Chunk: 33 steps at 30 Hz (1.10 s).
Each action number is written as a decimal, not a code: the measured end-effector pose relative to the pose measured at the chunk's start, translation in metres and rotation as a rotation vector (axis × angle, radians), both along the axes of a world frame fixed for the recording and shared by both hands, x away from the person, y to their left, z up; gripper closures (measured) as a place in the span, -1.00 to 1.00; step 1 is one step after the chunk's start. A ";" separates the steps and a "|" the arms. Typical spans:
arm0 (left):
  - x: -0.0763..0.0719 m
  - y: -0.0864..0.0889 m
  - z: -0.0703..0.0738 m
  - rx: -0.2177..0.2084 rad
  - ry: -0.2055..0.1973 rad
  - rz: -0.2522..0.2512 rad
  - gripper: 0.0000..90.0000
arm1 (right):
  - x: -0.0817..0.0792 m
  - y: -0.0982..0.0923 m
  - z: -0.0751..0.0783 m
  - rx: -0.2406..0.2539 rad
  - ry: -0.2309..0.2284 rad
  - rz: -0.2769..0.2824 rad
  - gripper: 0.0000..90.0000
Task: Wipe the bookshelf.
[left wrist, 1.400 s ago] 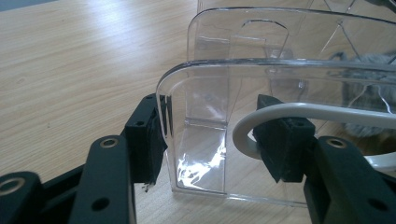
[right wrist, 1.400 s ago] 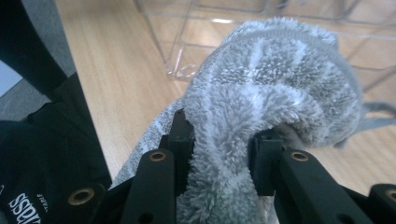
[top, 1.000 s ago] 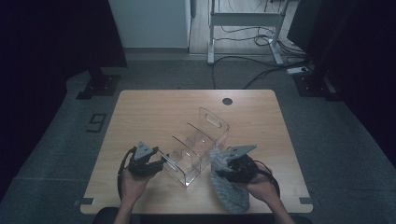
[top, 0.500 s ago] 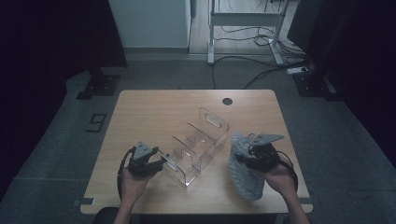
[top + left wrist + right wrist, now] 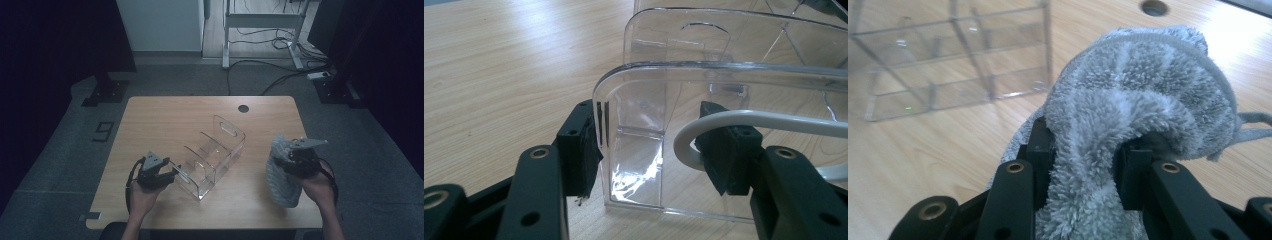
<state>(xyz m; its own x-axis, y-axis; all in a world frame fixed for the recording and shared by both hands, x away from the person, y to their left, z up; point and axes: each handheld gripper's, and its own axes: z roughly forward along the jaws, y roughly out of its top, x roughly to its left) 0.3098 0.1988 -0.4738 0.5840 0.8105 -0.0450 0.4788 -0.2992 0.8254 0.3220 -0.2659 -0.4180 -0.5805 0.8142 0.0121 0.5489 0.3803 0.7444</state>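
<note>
Since the earlier frames the right gripper (image 5: 295, 159) has carried the grey cloth (image 5: 281, 175) away from the clear organizer (image 5: 210, 157), out toward the table's right edge, while the left gripper (image 5: 167, 174) hasn't budged. Cloth now hangs well apart from the organizer, to its right, bunched between the right jaws, which are clenched on it w/ fluffy pile bulging over both pads in the right gripper view (image 5: 1128, 115). Organizer sits roughly mid-table, a see-through acrylic rack w/ several upright dividers and a handle slot at its far end. Left jaws straddle its near end wall (image 5: 724, 140): one pad presses the outside corner, other pad sits inside the compartment, so it looks grasped and steadied, not just touched. White cable (image 5: 774, 120) loops across that view, in front of the organizer. Wooden table (image 5: 165, 120) around the organizer is otherwise bare, apart from a round cable hole (image 5: 243, 108) beyond its far end. Judging progress: looks like a wipe-down job, w/ the cloth pulled off the organizer. Can't tell whether wiping is finished or more passes remain.
</note>
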 end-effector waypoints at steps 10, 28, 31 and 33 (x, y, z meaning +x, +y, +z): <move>0.001 0.000 0.000 -0.002 0.001 -0.004 -0.01 | 0.010 -0.030 -0.017 -0.019 0.018 -0.113 0.47; 0.001 0.001 0.000 0.002 -0.004 -0.008 -0.02 | 0.037 -0.029 -0.083 -0.105 0.161 -0.128 0.40; 0.001 0.001 0.000 0.002 -0.008 -0.013 -0.03 | 0.038 -0.029 -0.089 -0.112 0.167 -0.120 0.36; 0.001 0.001 -0.001 0.003 -0.013 -0.013 -0.05 | 0.039 -0.028 -0.095 -0.126 0.174 -0.112 0.33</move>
<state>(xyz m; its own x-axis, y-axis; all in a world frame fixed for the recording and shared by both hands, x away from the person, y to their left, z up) 0.3108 0.2002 -0.4745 0.5947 0.8032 -0.0353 0.4643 -0.3073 0.8306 0.3608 -0.2937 -0.5126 -0.4844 0.8748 -0.0020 0.7087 0.3938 0.5854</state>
